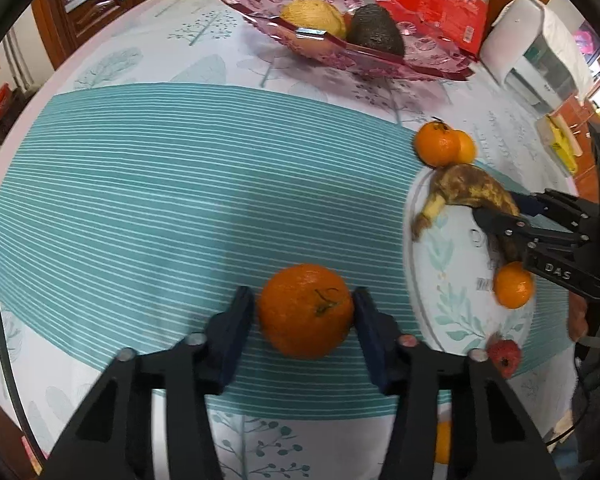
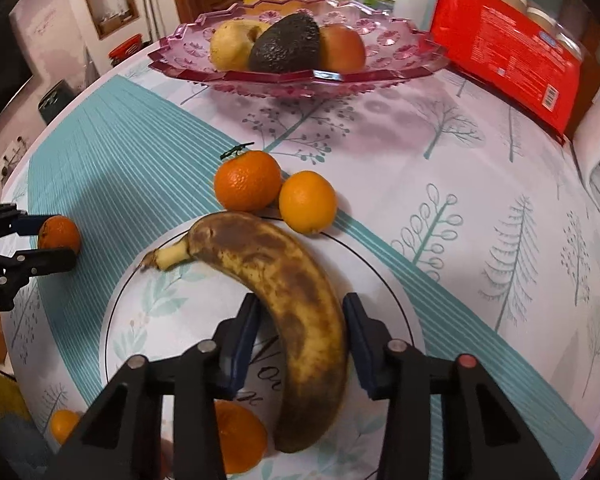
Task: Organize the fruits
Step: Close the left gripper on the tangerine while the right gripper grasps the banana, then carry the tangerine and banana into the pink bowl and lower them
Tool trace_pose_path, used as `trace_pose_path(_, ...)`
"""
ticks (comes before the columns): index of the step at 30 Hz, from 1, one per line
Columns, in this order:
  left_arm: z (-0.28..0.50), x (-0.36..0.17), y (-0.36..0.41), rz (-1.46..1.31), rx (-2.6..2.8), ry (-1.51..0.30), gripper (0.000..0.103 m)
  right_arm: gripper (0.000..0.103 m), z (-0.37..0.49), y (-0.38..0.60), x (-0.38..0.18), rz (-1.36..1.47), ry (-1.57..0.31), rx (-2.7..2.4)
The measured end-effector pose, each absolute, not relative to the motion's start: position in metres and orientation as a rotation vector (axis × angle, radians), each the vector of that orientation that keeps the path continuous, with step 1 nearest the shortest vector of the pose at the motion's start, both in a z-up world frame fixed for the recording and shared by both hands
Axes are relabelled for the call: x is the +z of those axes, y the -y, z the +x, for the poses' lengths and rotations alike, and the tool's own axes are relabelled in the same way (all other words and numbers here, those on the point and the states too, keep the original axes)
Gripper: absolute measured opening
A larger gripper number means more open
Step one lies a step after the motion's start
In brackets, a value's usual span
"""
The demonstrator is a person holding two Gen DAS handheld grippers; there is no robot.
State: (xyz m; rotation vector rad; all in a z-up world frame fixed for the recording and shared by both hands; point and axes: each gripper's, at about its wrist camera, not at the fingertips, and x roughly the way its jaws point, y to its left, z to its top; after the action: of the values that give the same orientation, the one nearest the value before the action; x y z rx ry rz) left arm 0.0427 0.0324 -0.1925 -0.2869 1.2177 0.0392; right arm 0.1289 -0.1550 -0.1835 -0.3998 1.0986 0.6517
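Left tongs [image 1: 305, 312] — narrowed around a large orange [image 1: 306, 310] that sits on the teal striped cloth [image 1: 140, 184] at the near middle of the counter [image 1: 148, 40]; both blue pads meet the fruit's sides. The lettering "DAS" shows on the arm of the other tool, seen at the right.

Right tongs [image 2: 300, 330] — narrowed around a brown-spotted banana [image 2: 284, 300] lying on a white leaf-printed plate [image 2: 380, 280]; the right pad touches the peel, and whether the left pad does cannot be told. Dark script on the plate runs under the banana, unreadable.

Other fruit — two mandarins [image 2: 274, 192] touching each other at the plate's far rim; another mandarin [image 1: 513, 285] on the plate's near part; a red lychee-like fruit [image 1: 505, 354] at the near rim.

Far side — pink glass fruit dish [image 2: 292, 76] holding an avocado [image 2: 286, 44], a yellow fruit and a reddish one. To its right, a red package [image 2: 512, 48] with small print and a barcode, illegible.
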Motion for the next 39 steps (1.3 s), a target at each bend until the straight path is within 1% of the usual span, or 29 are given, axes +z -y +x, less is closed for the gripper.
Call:
trace_pose_path(7,0.040,-0.189,-0.032,-0.282,0.034,-1.209,0.044,0.033,0.126,0.174,-0.176,-0.301,-1.067,0.556)
trace_pose_path(17,0.045,-0.155,-0.026,-0.248,0.000,-1.129,0.043,0.033,0.114,0.189,-0.128,-0.178,-0.961,0.503)
trace_pose_path(28,0.081,-0.071,-0.032,-0.196,-0.045,-0.991,0.043,0.033,0.099,0.184,-0.053,-0.105,-0.831,0.467)
trace_pose_path(33,0.108,-0.026,-0.040,-0.161,-0.057,-0.912,0.043,0.033,0.115,0.174,-0.025,-0.072,-0.813,0.457)
trace_pose_path(39,0.146,0.016,-0.053,-0.113,-0.040,-0.834,0.043,0.033,0.162,0.156,0.000,-0.011,-0.814,0.403)
